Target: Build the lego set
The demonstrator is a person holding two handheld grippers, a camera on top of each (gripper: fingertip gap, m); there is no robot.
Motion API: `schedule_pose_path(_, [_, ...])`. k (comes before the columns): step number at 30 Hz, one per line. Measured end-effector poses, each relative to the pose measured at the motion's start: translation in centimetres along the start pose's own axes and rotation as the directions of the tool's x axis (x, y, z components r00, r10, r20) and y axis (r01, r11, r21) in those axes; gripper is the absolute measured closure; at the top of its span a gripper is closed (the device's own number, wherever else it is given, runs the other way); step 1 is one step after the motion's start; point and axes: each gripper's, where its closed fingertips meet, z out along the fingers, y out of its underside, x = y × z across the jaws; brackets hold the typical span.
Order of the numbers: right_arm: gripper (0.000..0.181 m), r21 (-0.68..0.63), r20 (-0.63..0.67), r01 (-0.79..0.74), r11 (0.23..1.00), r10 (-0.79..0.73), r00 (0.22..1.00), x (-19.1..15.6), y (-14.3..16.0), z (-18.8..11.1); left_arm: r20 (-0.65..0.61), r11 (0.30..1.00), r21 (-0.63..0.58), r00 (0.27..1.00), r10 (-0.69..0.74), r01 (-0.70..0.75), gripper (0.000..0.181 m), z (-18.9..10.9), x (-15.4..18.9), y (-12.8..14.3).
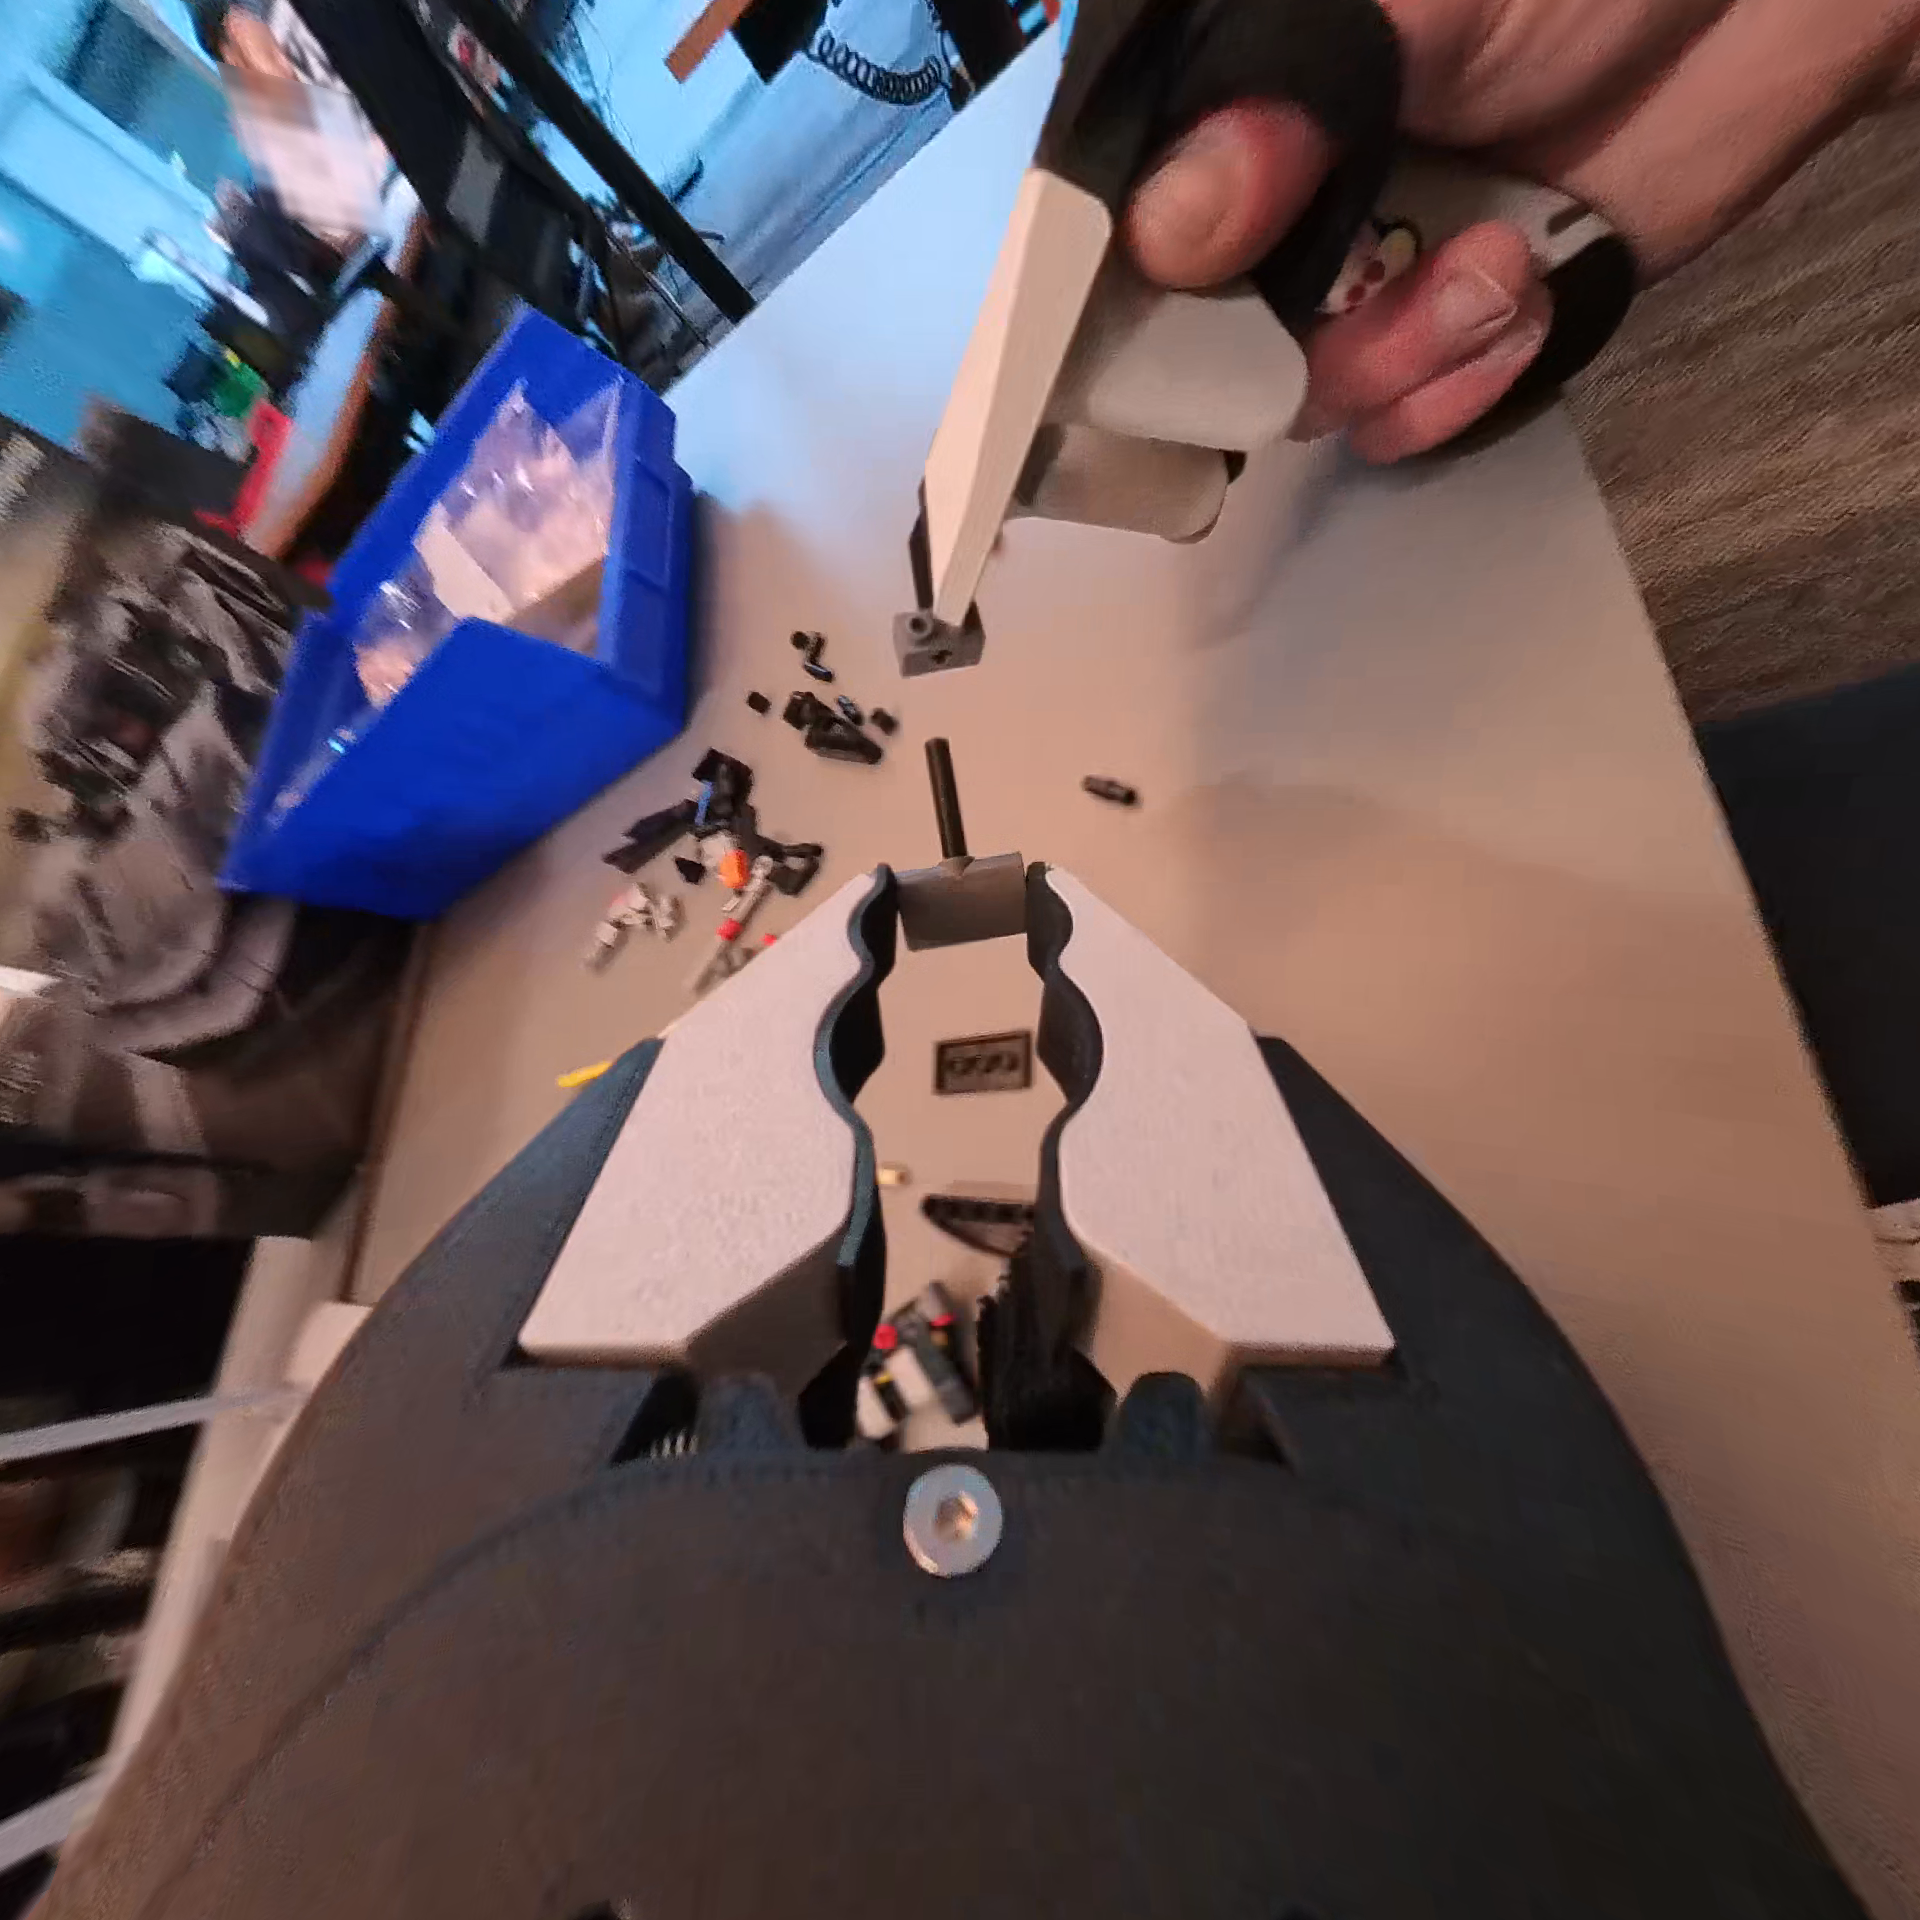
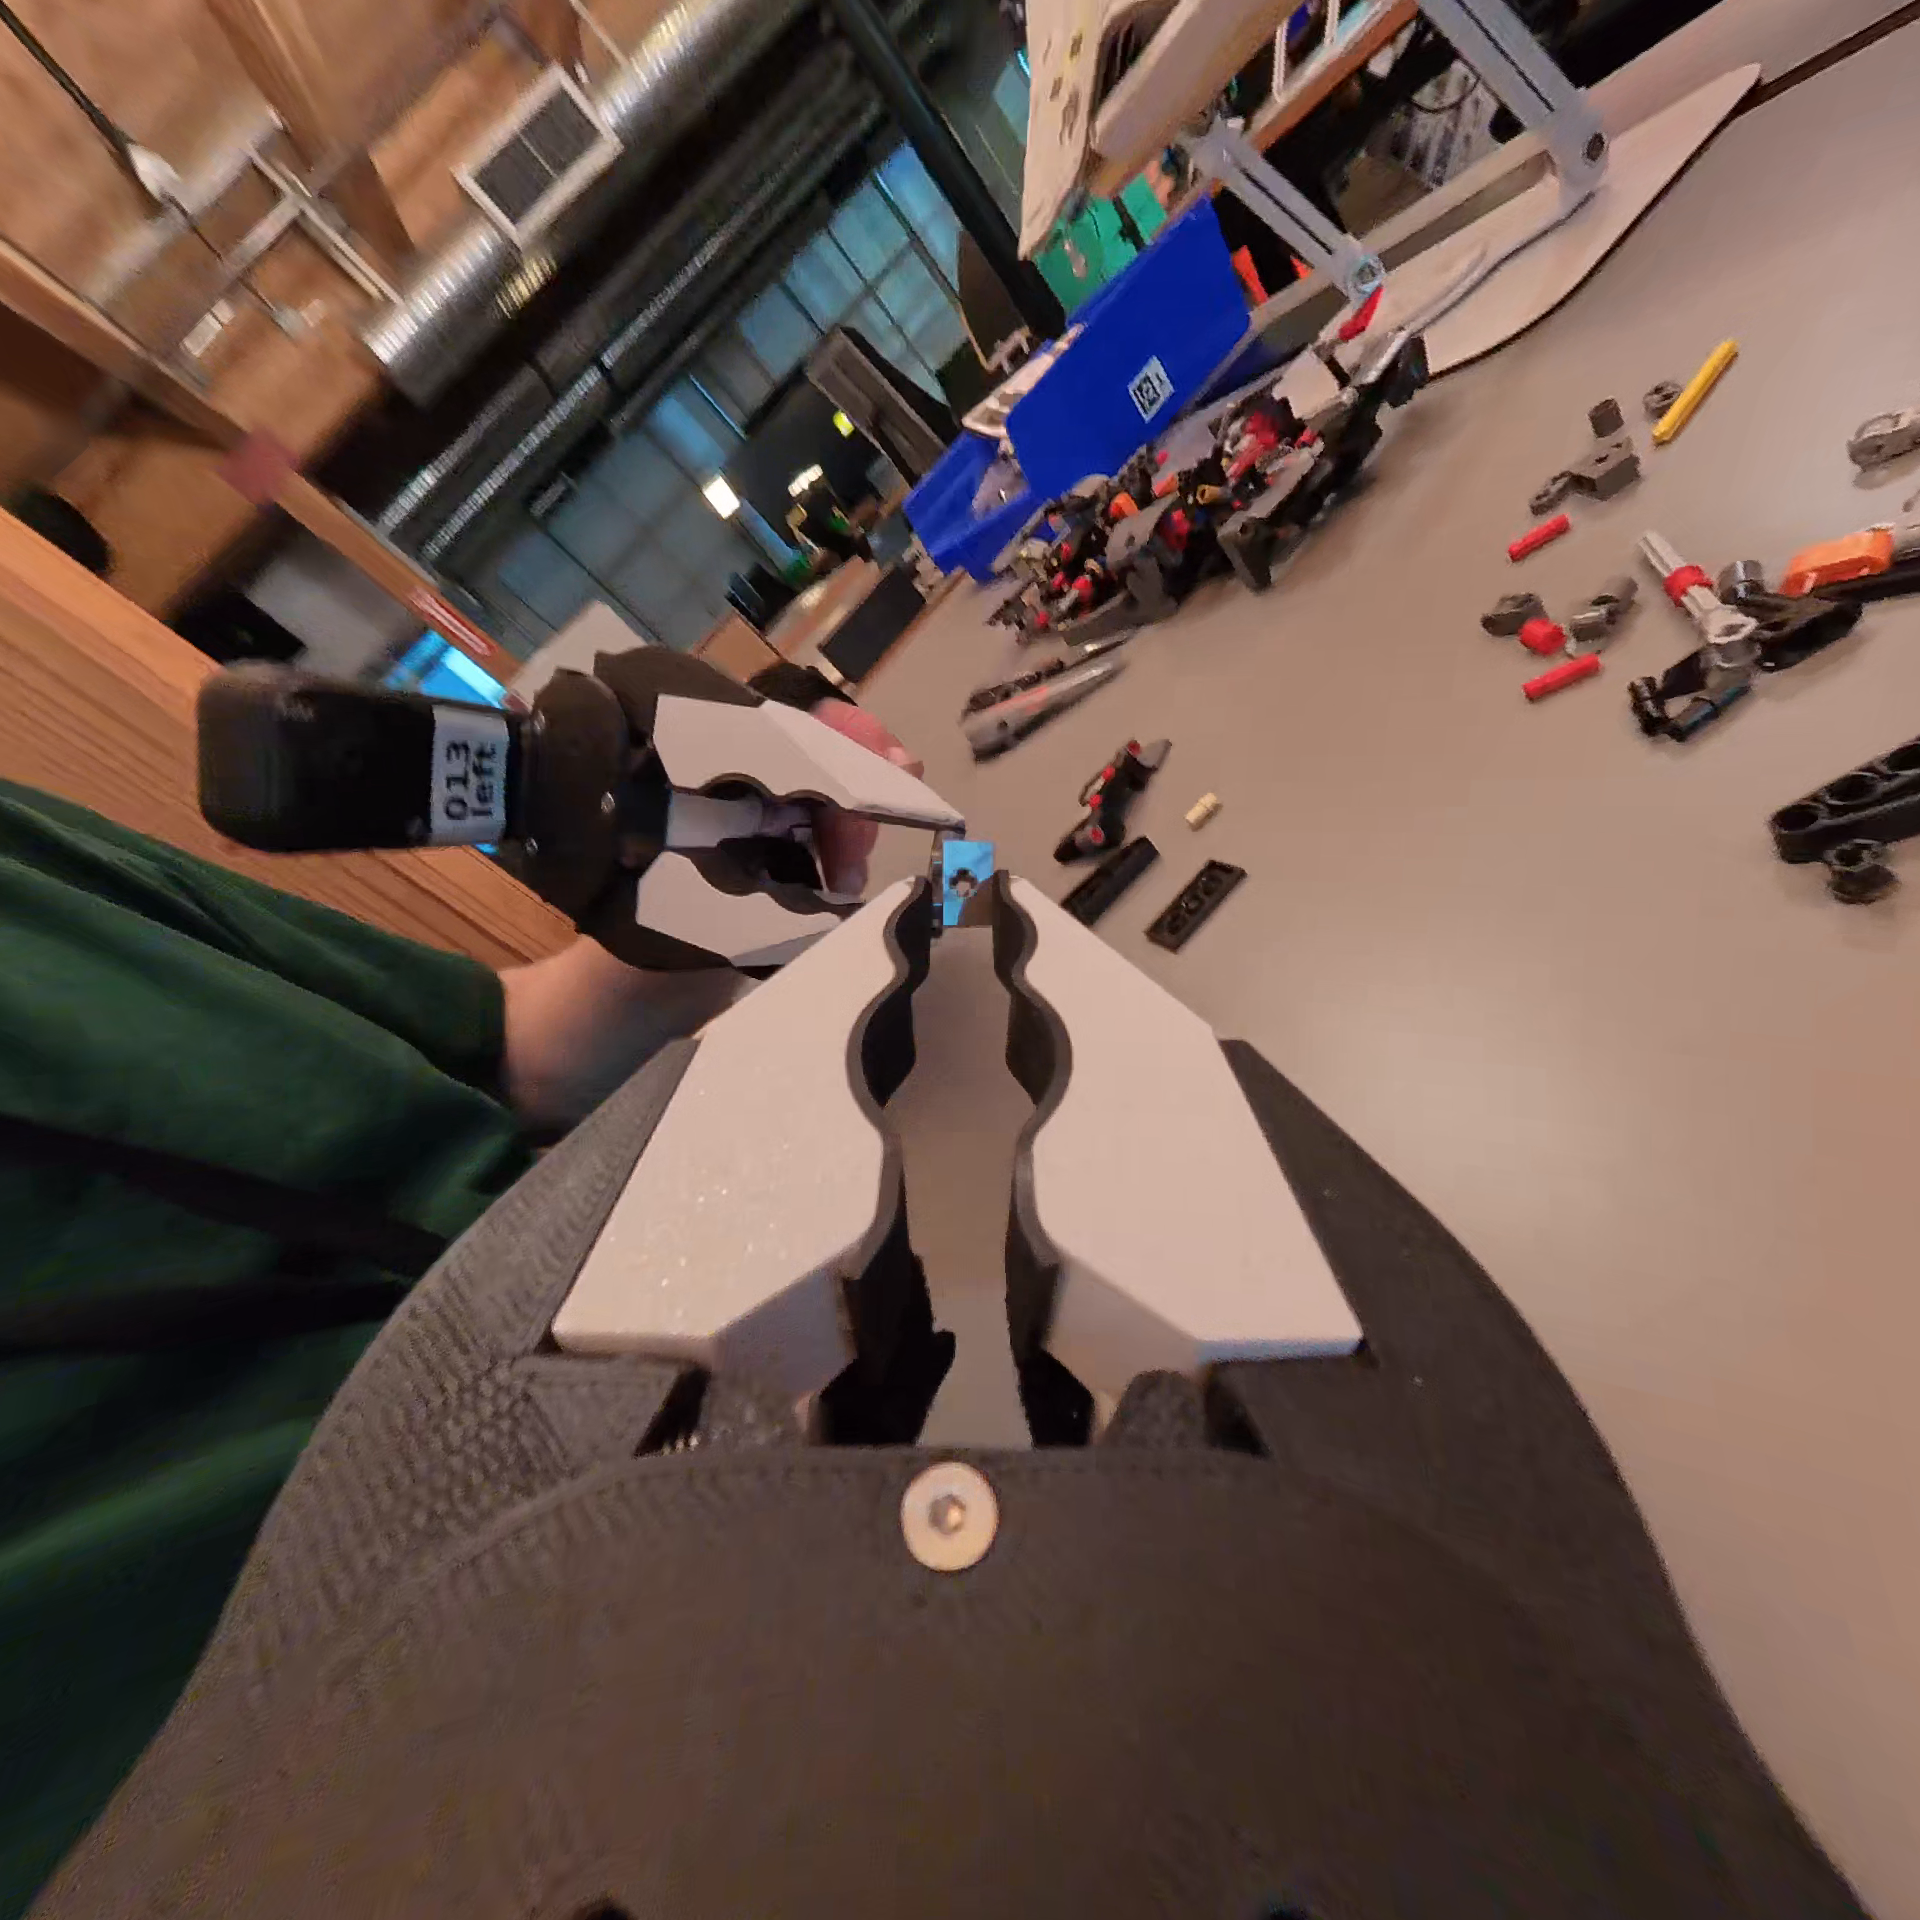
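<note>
In the left wrist view my left gripper (image 1: 961, 883) is shut on a grey lego piece (image 1: 961, 914) with a black axle (image 1: 945, 795) sticking out ahead of it. My right gripper (image 1: 940, 613), held by a hand, hangs above and beyond it, shut on a small grey brick with a hole (image 1: 935, 644). In the right wrist view my right gripper (image 2: 961, 899) pinches that small grey brick (image 2: 966, 888) at its tips. The left gripper (image 2: 925, 857) comes in from the left, its tips almost touching the brick. Both are held above the grey table (image 2: 1455, 1039).
A blue bin (image 1: 488, 665) stands at the left with loose black, grey and red parts (image 1: 727, 831) beside it. A part-built model (image 2: 1195, 509), red pins (image 2: 1558, 675), a yellow axle (image 2: 1696, 390), black plates (image 2: 1195, 902) and a black beam (image 2: 1849, 810) lie on the table. There is about 5 centimeters between the tips of the two grippers.
</note>
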Motion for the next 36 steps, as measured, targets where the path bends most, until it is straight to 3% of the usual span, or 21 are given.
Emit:
schedule_pose_path(7, [0.172, 0.107, 0.12, -0.145, 0.984, 0.132, 0.984, -0.4, -1.8, 1.1, 0.032, 0.983, 0.075, 0.986, 0.165, -0.167, 0.159, -0.1, -2.1, -0.6])
schedule_pose_path(17, [0.173, 0.111, 0.148, -0.226, 0.968, 0.208, 0.967, 0.2, -2.1, 1.7, 0.043, 0.986, 0.137, 0.995, 0.093, -0.098, 0.159, 0.2, -3.0, -0.4])
schedule_pose_path(25, [0.172, 0.103, 0.134, -0.232, 0.967, 0.218, 0.967, 0.5, -2.1, 2.1, 0.033, 0.988, 0.124, 0.995, 0.091, -0.095, 0.158, 0.5, -2.7, -0.2])
schedule_pose_path(36, [0.172, 0.095, 0.051, -0.172, 0.981, 0.168, 0.984, 1.0, -1.6, 2.4, 0.031, 0.994, 0.021, 0.994, 0.105, -0.106, 0.158, 1.3, -2.6, 0.9])
